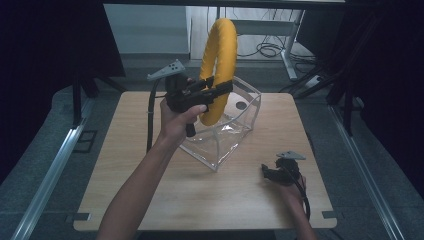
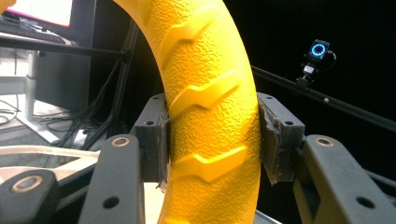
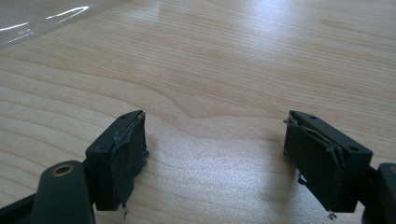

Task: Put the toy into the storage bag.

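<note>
The yellow ring (image 1: 218,70), a tyre-like hoop w/ raised tread, stands upright between the jaws of the left gripper (image 1: 220,90), both pads pressed tight on its sides, so the grip looks firm. Its lower arc sits inside the open top of the clear box (image 1: 220,145), just under the jaws; whether it touches the box floor can't be told. Judging by that, the work in hand is setting the ring into the box or lifting it out, and it's roughly midway: ring grasped and partly in the box, but neither fully down and let go nor fully clear. The right gripper (image 1: 274,169) rests low on the table (image 1: 150,175), well apart from the box, jaws wide open w/ nothing between them, so it's idle for now. The high view gives the whole layout: ring vs. box, both hands, table edges. The left gripper view adds what that one can't, i.e. the close contact: ring (image 2: 210,112) squeezed between the two pads, tread ribs clear, pad (image 2: 275,140) lining frayed at the edge, plus a small lit blue device (image 2: 319,49) on a rail (image 2: 327,100) far behind. The right gripper view shows bare wood (image 3: 210,70) between the open jaws, worn fingertips (image 3: 128,149), and a corner of clear box (image 3: 42,18) ahead and to the left of the jaws.
</note>
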`<state>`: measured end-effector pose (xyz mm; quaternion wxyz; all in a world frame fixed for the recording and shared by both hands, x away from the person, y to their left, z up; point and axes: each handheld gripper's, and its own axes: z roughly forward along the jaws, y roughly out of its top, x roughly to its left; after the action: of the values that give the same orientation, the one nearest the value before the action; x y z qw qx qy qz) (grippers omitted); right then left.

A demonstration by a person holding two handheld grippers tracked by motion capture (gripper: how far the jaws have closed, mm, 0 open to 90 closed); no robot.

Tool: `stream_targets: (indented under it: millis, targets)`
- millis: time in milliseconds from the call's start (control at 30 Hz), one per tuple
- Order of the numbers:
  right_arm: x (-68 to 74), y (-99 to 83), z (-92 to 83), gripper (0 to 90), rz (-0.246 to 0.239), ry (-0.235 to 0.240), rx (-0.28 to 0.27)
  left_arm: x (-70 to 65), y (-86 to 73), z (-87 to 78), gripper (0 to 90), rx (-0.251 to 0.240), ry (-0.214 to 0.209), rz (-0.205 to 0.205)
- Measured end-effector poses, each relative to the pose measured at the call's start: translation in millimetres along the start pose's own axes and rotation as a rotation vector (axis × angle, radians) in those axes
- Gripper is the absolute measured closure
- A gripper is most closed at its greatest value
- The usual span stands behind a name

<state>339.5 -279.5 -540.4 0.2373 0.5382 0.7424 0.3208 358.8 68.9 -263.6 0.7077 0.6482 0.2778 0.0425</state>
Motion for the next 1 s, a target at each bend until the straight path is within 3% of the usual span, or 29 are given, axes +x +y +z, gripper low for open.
stream_targets:
  millis: [567,1000]
  targets:
    - [0.0,0.0,0.0,21.3,0.0,0.0,0.0,-3.3,-6.1,12.3,51.0,0.024,-0.014,0.007]
    - [-0.1,-0.1,0.0,21.3,0.0,-0.001,0.0,11.0,-15.4,6.0,51.1,0.032,0.004,-0.019]
